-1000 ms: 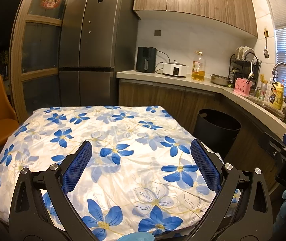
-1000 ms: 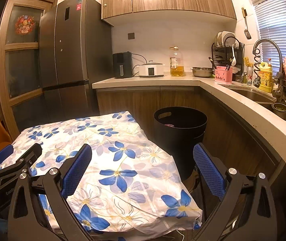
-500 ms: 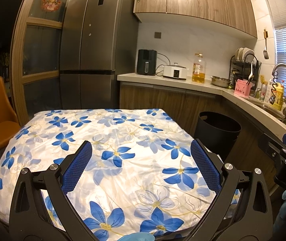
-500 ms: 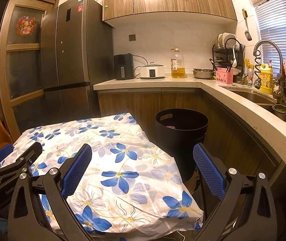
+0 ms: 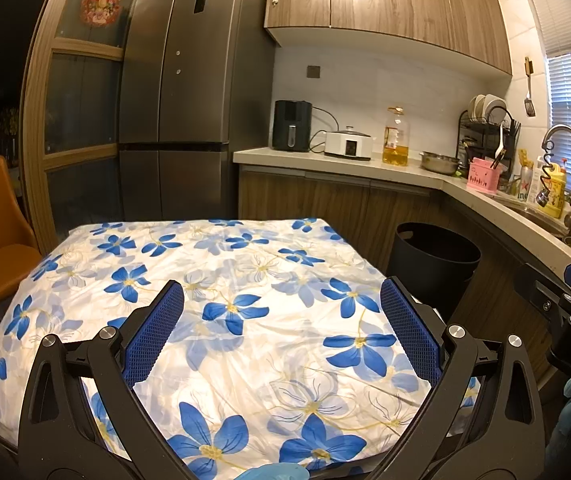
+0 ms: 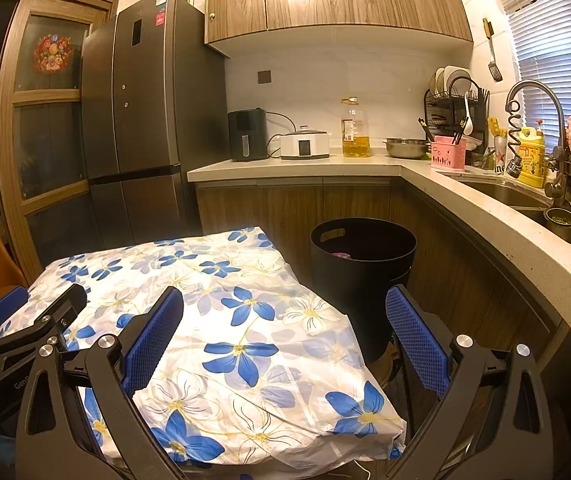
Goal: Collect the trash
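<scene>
Kitchen surface under a blue-flowered cloth (image 5: 245, 300) shows no litter. Left tool (image 5: 281, 320) and right tool (image 6: 285, 324) hover spread wide, holding nothing. Trash bin (image 6: 361, 276) stands beside it, something pinkish inside, likely collected rubbish.

Warm-lit kitchen — dark fridge (image 5: 189, 92), wood cabinets (image 5: 385, 4) over a pale counter (image 6: 325, 162), blinds (image 6: 557, 36) at the window.

Both black claws (image 5: 281, 312) (image 6: 283, 318) carry blue dimpled pads (image 5: 153, 334) and silver screws (image 5: 456, 330).
</scene>
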Available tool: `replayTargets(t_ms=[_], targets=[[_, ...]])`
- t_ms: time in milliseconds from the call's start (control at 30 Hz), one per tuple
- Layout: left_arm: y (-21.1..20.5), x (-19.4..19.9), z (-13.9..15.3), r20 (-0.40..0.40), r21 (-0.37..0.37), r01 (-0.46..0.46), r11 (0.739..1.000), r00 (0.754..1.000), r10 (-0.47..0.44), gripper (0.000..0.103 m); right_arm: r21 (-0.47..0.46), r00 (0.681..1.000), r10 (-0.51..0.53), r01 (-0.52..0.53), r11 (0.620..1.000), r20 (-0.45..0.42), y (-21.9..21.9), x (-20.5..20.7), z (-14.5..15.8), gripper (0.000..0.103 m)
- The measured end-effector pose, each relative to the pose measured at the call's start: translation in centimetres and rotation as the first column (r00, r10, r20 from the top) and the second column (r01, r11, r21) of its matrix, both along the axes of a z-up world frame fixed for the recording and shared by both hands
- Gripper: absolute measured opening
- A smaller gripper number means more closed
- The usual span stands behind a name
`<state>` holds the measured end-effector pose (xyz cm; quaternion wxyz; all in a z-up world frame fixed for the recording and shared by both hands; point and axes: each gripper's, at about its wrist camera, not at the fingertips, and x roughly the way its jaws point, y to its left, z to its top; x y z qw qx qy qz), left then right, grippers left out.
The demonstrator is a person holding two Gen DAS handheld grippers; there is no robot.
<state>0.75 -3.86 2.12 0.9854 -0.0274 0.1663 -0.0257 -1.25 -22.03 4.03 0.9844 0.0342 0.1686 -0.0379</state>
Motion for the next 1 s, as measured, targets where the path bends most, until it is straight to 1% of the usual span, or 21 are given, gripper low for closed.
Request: replayTargets(t_ms=[1000], targets=[[-0.11,0.00,0.12,0.001,0.005,0.003,1.000,1.000,-0.003,0.097,0.005,1.000,-0.005,0.004,1.000,0.004,-0.35,-0.20,0.14,0.097]])
